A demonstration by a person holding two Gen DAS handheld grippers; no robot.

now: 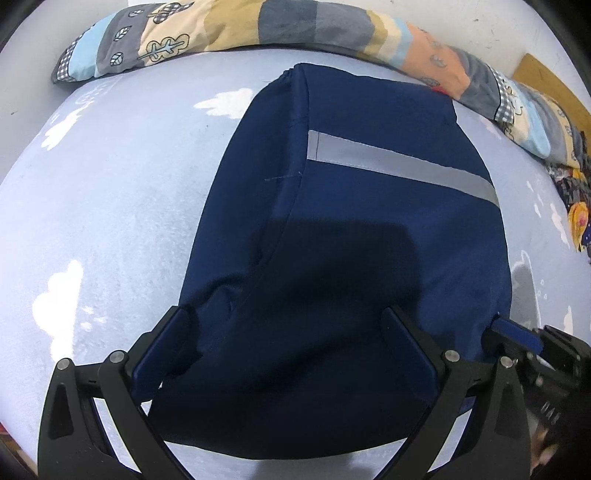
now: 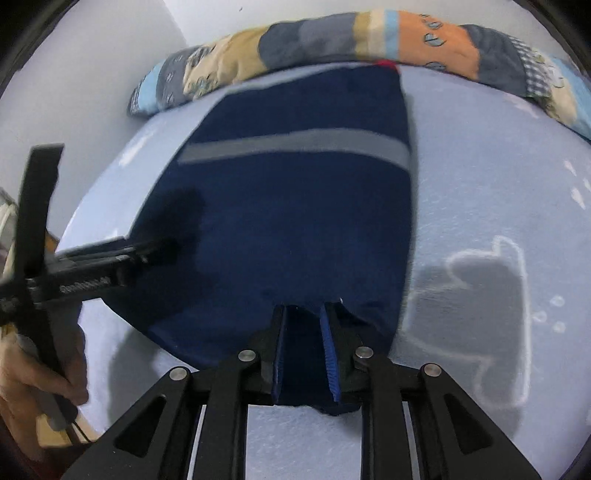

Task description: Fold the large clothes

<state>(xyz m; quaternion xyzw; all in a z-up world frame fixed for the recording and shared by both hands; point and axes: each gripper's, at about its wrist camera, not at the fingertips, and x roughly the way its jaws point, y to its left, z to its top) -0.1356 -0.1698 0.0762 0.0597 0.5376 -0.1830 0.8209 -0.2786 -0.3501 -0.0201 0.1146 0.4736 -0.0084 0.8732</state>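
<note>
**Status: Navy Garment on Bed, Near Edge Held on One Side**

The navy garment (image 1: 351, 221) lies folded into a broad panel on the light blue bed sheet (image 1: 110, 203). A grey reflective stripe (image 1: 399, 166) runs across its upper half. Its far end reaches toward the patchwork quilt (image 1: 258, 26) bunched along the wall.

My left gripper (image 1: 284, 325) stands over the near edge of the garment with its jaws spread wide. The fabric passes between and beneath them; neither pad presses on it.

My right gripper (image 2: 304, 314) has its jaws drawn narrow, and a fold of the garment's near edge sits pinched between the blue pads (image 2: 328, 354). The right wrist view is blurred.

In the right wrist view, the left gripper's body enters from the left side, carried by a hand (image 2: 40, 376).
</note>
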